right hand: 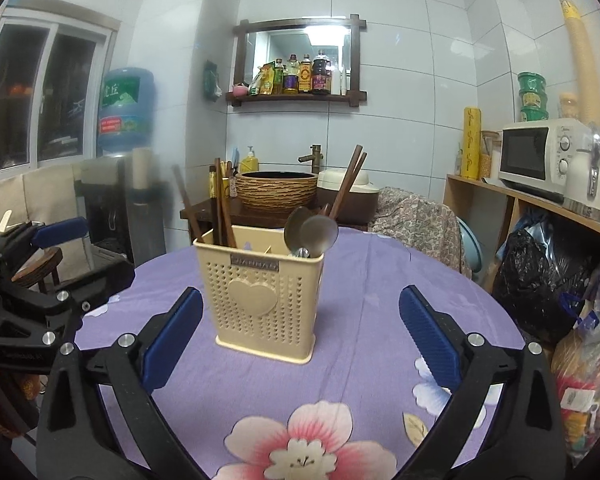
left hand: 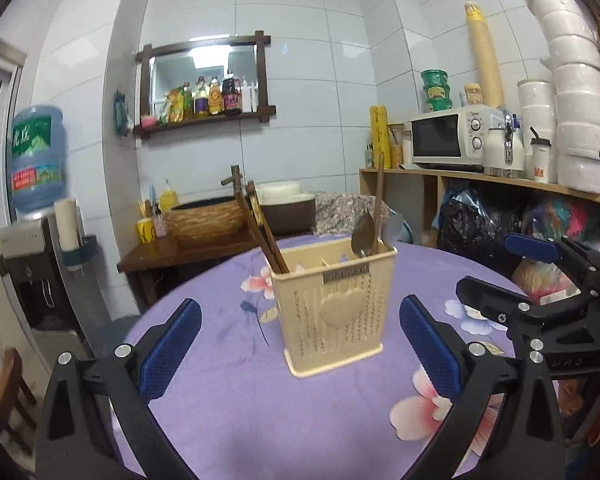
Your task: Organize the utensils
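You see the utensil holder (right hand: pixel 265 294) standing on the table (right hand: pixel 364 280). In the holder, chopsticks (right hand: pixel 220 208) lean at its left end and spoons (right hand: pixel 312 234) at its right. Behind the holder sits the sink bowl (right hand: pixel 277 190).

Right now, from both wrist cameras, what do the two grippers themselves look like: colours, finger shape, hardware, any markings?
Both match. The left gripper and right gripper have matte black frames with angled, ribbed arms, round silver bolts at the joints, and flat fingers faced with blue textured pads. The right gripper's body, seen from the left camera, bears faint raised lettering, too small to read. No cables or sleeves show.
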`<act>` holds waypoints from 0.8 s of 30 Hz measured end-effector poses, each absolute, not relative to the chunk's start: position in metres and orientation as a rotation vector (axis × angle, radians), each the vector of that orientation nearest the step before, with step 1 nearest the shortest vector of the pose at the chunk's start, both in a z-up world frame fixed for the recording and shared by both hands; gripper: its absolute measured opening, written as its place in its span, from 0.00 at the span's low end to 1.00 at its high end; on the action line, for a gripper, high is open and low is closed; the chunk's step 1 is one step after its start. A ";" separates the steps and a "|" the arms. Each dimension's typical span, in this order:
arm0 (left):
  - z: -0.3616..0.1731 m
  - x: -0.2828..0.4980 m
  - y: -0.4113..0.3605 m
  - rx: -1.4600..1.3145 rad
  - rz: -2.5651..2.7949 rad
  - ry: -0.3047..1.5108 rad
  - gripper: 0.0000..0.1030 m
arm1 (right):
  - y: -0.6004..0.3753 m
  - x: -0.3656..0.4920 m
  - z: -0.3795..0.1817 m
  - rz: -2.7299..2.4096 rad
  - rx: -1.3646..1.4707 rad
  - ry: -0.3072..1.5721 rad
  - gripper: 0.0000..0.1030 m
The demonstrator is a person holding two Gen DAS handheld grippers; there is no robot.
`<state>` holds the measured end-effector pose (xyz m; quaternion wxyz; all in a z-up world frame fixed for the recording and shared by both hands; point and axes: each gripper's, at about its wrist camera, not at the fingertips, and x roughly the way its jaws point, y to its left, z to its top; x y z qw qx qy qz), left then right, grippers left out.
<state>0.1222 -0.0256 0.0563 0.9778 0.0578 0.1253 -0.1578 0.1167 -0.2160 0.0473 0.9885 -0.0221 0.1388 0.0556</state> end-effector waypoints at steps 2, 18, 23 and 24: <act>0.050 0.117 -0.015 0.055 -0.302 0.274 0.95 | -0.216 0.105 0.041 0.078 -0.062 0.278 0.94; 0.019 0.022 0.018 0.029 -0.203 0.240 0.95 | -0.223 -0.005 -0.003 0.077 -0.016 0.341 0.94; 0.018 0.012 0.023 0.003 -0.190 0.252 0.95 | -0.219 -0.023 0.006 0.105 0.014 0.314 0.94; 0.017 0.011 0.023 -0.002 -0.194 0.251 0.95 | -0.217 -0.026 0.007 0.110 0.013 0.310 0.94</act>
